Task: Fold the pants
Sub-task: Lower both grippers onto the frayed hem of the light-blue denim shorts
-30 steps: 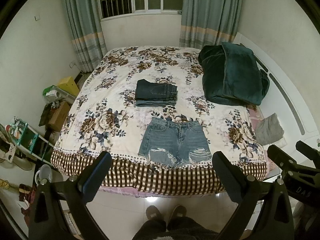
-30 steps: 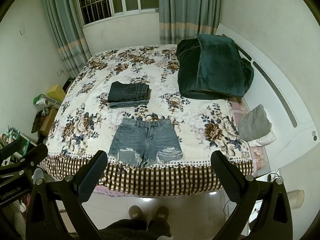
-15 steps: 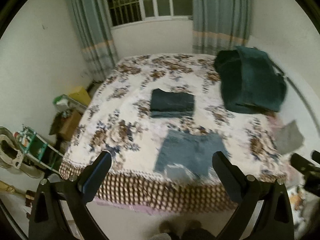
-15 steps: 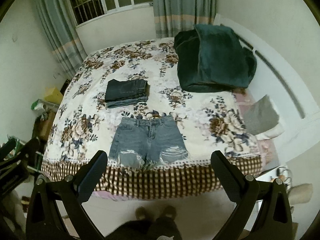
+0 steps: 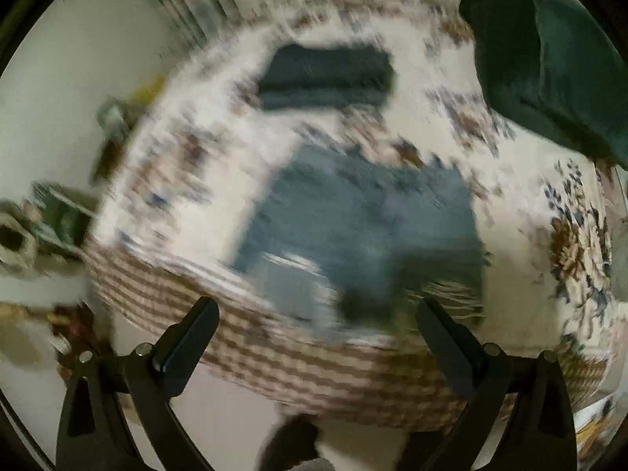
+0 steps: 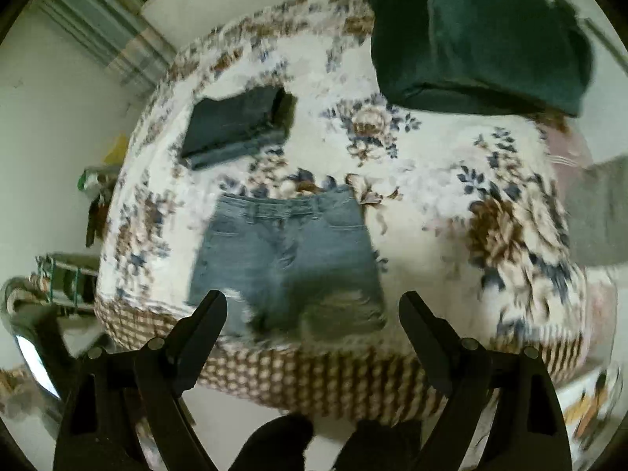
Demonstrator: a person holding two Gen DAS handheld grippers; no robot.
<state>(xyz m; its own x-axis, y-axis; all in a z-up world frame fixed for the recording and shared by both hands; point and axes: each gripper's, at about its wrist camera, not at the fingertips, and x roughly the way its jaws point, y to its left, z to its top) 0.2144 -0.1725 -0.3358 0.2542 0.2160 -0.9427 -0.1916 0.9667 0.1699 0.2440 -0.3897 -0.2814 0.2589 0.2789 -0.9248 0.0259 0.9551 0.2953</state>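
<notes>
moved: both cameras are closer to the bed than 1 s ago; the denim shorts fill more of each view, both views are motion-blurred, the left one heavily.
left tool (image 5: pixel 316 322): released, jaws wide apart, nothing between them; hangs over the near bed edge, not touching cloth.
right tool (image 6: pixel 312 312): released too, jaws spread, empty; its tips frame the frayed hem of the shorts from the near side.
denim shorts (image 6: pixel 286 259): flat on the bed (image 6: pixel 451 180) at the near edge, waistband far, leg hems near, just above the checked border (image 6: pixel 314 376).
key relation: shorts lie straight ahead and just beyond both tools; waist-to-hem axis runs near to far, so the fold line for halving runs that way too, up the fly.
nearer tool: right view has the shorts centred between its jaws; in the left view they sit centre to right, so each tool looks matched to its own side's hem corner. Judgement only.
step: approach, grasp not yet made.
risk: frayed hem is thin, easy to pinch bedcover with it.
other: folded dark jeans (image 6: pixel 235 125) further back, well apart from the shorts; green blanket (image 6: pixel 479 31) far right; grey cloth (image 6: pixel 600 212) at the right edge.
</notes>
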